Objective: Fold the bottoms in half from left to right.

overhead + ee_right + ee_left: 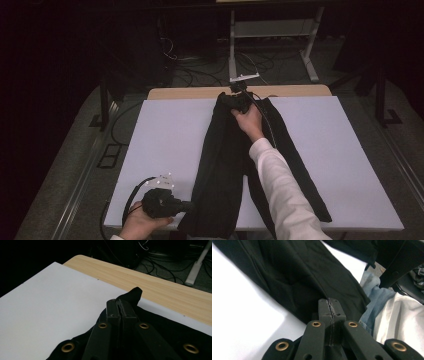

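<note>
Black trousers [227, 165] lie lengthwise down the middle of the white board [165, 140] on the table [190, 92], legs toward the person. The right hand-held gripper [239, 100] is clamped on the cloth at the far end; the left hand-held gripper [187, 205] is clamped on the near leg's hem.

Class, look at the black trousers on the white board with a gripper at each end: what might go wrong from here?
1. The right gripper pinches only a small tip of the trousers; the cloth may slip out.
2. The near end hangs past the white board edge by the left gripper; the trousers could slide off.
</note>
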`<state>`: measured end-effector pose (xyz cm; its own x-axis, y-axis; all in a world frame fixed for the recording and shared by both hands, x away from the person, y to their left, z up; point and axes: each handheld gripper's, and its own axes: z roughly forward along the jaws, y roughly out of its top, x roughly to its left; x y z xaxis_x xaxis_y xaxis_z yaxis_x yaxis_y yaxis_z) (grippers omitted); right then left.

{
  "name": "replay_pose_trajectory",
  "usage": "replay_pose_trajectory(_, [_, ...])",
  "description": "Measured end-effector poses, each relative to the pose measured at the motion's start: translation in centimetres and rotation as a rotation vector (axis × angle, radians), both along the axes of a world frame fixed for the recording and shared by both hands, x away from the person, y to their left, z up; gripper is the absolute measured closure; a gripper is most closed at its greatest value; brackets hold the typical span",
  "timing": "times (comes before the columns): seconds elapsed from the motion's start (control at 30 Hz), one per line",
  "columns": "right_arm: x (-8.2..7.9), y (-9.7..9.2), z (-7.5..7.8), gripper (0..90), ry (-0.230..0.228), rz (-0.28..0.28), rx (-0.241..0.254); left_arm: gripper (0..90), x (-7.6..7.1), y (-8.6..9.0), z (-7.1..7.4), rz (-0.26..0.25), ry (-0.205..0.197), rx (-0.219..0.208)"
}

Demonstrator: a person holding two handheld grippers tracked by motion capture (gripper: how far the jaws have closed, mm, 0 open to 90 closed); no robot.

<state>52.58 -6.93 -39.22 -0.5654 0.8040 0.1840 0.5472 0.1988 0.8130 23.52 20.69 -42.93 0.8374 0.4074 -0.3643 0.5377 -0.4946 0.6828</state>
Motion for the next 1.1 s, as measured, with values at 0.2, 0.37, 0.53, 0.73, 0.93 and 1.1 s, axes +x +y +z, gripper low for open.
replay_pose_trajectory(0.2, [0.0,-1.1,0.4,86.7,-0.004,-0.011,0.000,89.0,-0.1,-1.1,0.5,-0.032,-0.007,-0.022])
replay_pose_trajectory(0.37, [0.1,-2.0,0.5,86.7,0.004,-0.012,0.000,89.0,-0.2,-2.4,0.5,-0.060,-0.004,-0.044])
replay_pose_trajectory(0.53, [0.0,-2.8,0.6,86.7,0.006,-0.014,-0.009,89.0,-0.1,-3.5,0.6,-0.081,0.002,-0.060])
replay_pose_trajectory(0.73, [-0.1,-3.9,0.7,86.7,0.006,-0.016,-0.020,89.0,0.1,-4.8,0.6,-0.106,0.004,-0.075])
replay_pose_trajectory(0.93, [-0.4,-5.0,0.8,86.7,0.006,-0.020,-0.026,89.0,0.1,-6.4,0.6,-0.138,0.011,-0.083])
replay_pose_trajectory(1.1, [-0.5,-5.8,0.7,86.7,0.008,-0.021,-0.031,88.9,0.2,-7.6,0.7,-0.165,0.013,-0.082])
